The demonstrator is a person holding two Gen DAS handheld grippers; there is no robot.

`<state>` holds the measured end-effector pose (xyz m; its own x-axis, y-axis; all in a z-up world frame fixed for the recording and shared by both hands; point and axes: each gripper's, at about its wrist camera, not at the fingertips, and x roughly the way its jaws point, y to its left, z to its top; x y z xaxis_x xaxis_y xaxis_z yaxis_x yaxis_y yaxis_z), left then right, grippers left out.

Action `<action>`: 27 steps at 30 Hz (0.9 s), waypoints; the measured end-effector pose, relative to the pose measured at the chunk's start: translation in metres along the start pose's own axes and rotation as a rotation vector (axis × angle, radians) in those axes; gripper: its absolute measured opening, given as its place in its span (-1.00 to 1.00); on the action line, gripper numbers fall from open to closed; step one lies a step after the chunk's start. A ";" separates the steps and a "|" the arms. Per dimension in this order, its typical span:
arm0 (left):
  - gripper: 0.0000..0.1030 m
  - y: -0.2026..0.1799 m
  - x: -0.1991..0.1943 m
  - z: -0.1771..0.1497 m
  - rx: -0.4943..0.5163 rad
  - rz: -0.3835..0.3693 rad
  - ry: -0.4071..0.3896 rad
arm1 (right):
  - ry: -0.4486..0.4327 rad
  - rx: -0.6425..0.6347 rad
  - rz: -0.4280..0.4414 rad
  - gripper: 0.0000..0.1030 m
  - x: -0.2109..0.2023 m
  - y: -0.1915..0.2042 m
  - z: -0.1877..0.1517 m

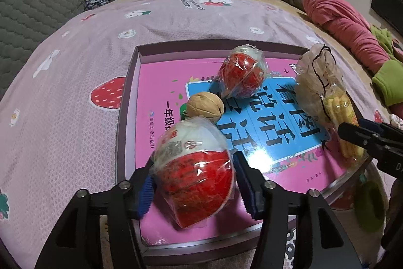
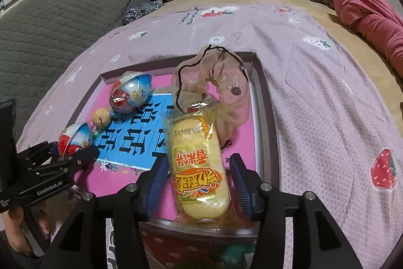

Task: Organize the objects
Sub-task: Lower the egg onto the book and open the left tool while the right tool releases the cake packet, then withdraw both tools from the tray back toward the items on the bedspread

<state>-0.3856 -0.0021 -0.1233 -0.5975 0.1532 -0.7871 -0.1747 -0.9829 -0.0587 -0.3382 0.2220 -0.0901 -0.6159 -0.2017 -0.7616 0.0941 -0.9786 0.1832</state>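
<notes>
Spread around a wrapped red-and-white egg [image 1: 195, 173], left gripper [image 1: 194, 183]; spread around a yellow snack pack [image 2: 199, 168], right gripper [image 2: 199, 183].

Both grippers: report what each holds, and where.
Nothing held. The wrapped egg lies loose in the open left gripper, the snack pack in the open right gripper; both rest in the box.

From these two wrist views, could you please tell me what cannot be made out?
- Contents of the mesh pouch: right wrist view, hidden by its crumpled fabric.
- Most of the book cover in the tray: covered by the items lying on it.
- Fine print on the near toy egg: left wrist view, blurred under glare on its wrap.
- Near end of the yellow snack pack: right wrist view, blurred.
</notes>
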 end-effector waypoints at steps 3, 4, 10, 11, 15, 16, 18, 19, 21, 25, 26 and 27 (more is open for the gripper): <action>0.32 -0.003 -0.001 -0.001 0.004 0.004 0.004 | -0.006 -0.002 0.000 0.03 -0.002 0.001 0.001; 0.35 -0.004 -0.002 0.000 0.005 0.009 0.001 | -0.008 -0.003 0.002 0.06 -0.004 0.001 0.002; 0.53 -0.004 -0.009 0.001 -0.002 0.009 0.011 | -0.041 -0.013 -0.013 0.25 -0.016 0.005 0.005; 0.53 -0.005 -0.010 0.001 0.004 0.017 0.008 | -0.046 -0.013 -0.011 0.27 -0.018 0.005 0.006; 0.54 -0.008 -0.016 0.002 0.016 0.012 -0.001 | -0.066 -0.017 -0.015 0.34 -0.026 0.008 0.008; 0.54 -0.008 -0.018 0.002 0.018 0.013 -0.004 | -0.072 -0.019 -0.017 0.35 -0.028 0.009 0.009; 0.54 -0.010 -0.022 0.002 0.025 0.021 -0.009 | -0.080 -0.023 -0.016 0.36 -0.030 0.011 0.009; 0.54 -0.011 -0.025 0.003 0.030 0.026 -0.015 | -0.084 -0.022 -0.016 0.37 -0.032 0.012 0.009; 0.55 -0.012 -0.031 0.004 0.041 0.033 -0.029 | -0.097 -0.026 -0.012 0.38 -0.036 0.014 0.010; 0.55 -0.015 -0.042 0.006 0.055 0.036 -0.055 | -0.126 -0.035 -0.006 0.46 -0.045 0.018 0.010; 0.56 -0.014 -0.043 0.006 0.050 0.029 -0.056 | -0.130 -0.037 -0.006 0.49 -0.047 0.019 0.011; 0.56 -0.015 -0.044 0.006 0.053 0.030 -0.056 | -0.135 -0.039 -0.006 0.50 -0.048 0.020 0.011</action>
<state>-0.3613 0.0067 -0.0838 -0.6457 0.1306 -0.7523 -0.1959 -0.9806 -0.0020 -0.3153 0.2128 -0.0432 -0.7158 -0.1908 -0.6717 0.1183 -0.9812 0.1526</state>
